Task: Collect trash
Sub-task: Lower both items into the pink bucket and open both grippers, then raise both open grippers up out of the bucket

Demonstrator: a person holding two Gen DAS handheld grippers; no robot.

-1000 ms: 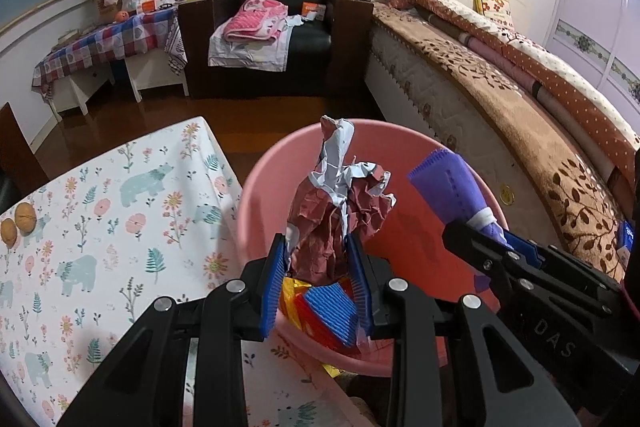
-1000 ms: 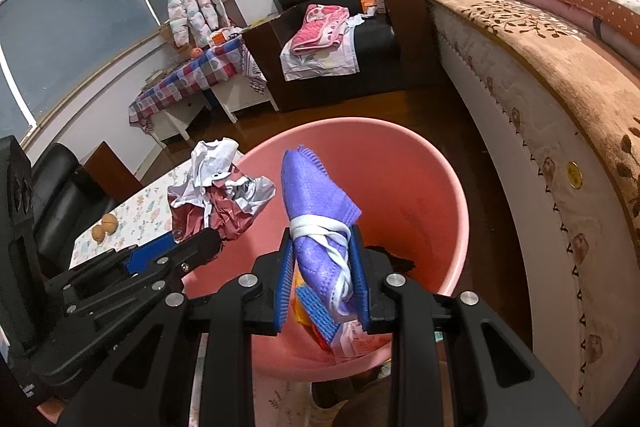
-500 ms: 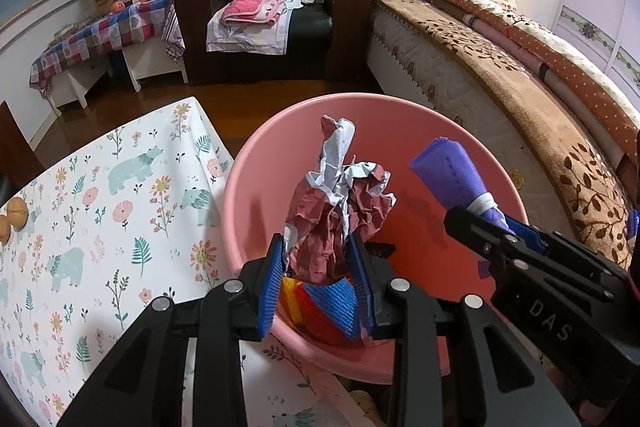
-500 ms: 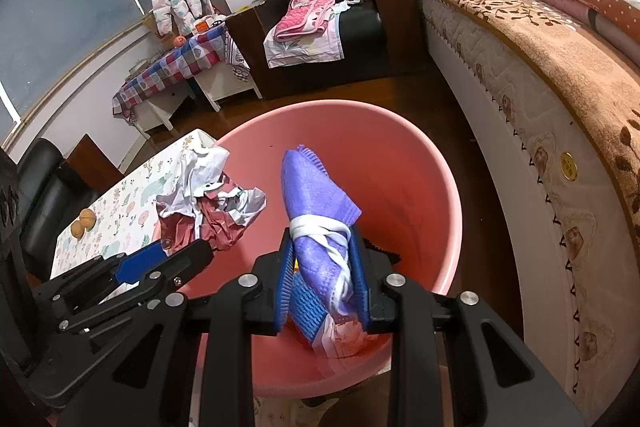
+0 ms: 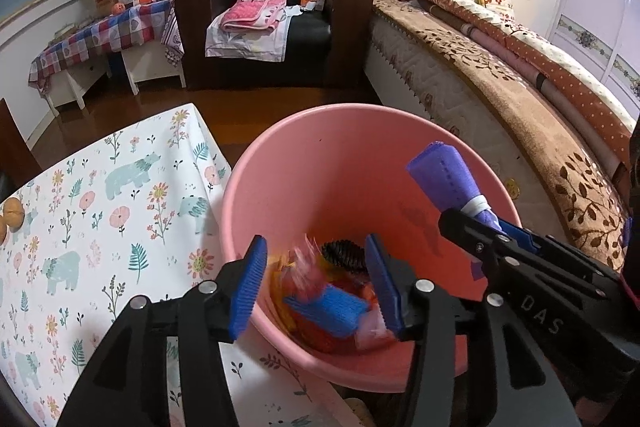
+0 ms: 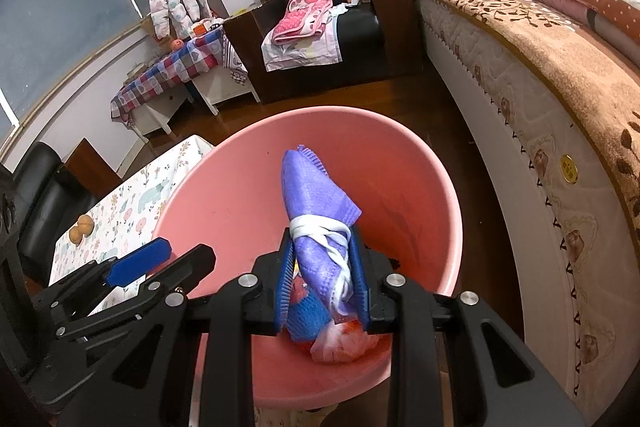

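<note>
The left gripper (image 5: 316, 279) is opening over the bin (image 5: 320, 119), nothing pinched between its fingers; a blurred wrapper (image 5: 308, 267) is seen among the trash at the bin's bottom. The right gripper (image 6: 322, 283) is clamped on a purple mask (image 6: 316, 211) above the bin. The mask is best released well inside the rim. Open room is left over the bin; the worktop (image 5: 100, 211) touches its left side, the bed (image 5: 500, 99) lies near its right.

White letters "DAS" stand on the right gripper (image 5: 484, 227) body; other packaging print seems too blurred to read
</note>
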